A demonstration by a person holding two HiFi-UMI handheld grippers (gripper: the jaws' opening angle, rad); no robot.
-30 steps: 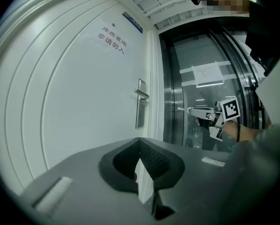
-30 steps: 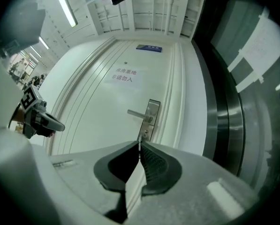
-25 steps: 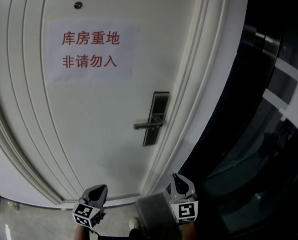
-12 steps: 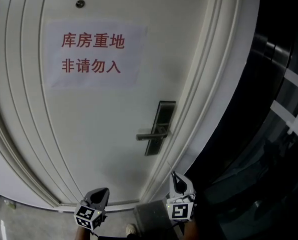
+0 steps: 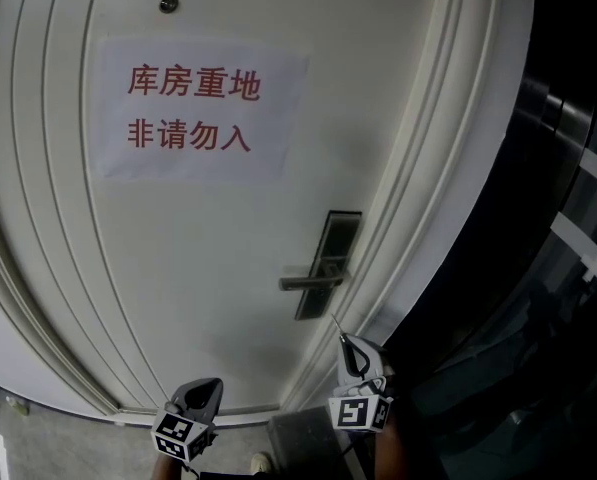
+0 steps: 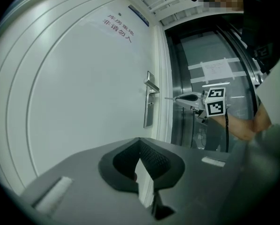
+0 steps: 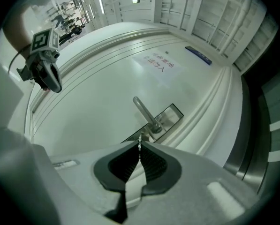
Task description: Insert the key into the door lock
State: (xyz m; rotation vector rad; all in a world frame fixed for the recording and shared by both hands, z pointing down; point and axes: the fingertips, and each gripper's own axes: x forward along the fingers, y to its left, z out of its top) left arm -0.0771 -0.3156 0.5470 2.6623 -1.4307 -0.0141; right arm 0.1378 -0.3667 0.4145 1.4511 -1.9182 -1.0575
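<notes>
White panelled door [image 5: 208, 268] is filling most of the head view, with grey floor [image 5: 58, 448] showing beneath it and a dark glossy wall panel [image 5: 558, 268] running along its right side. A paper sign [image 5: 193, 108] printed with red characters is hanging on the upper part of the door, under a small peephole [image 5: 168, 5]. A dark lock plate [image 5: 330, 263] is sitting near the door's right edge, and its lever handle [image 5: 313, 281] is sticking out level toward the left.

The right gripper [image 5: 346, 346] is pointing at the door just below the lock plate, with its jaws pinching a thin metal key [image 5: 336, 325]. The key's blade is projecting forward from the jaw tips. In the right gripper view the blade is lining up with the plate below the base of the handle. In the left gripper view the blade's tip is hanging short of the plate and touching nothing. The keyhole itself is too small to make out.

The left gripper [image 5: 210, 386] is hovering lower and to the left, well apart from the lock, facing the plain door panel. Its jaw tips are meeting, with nothing between them.
</notes>
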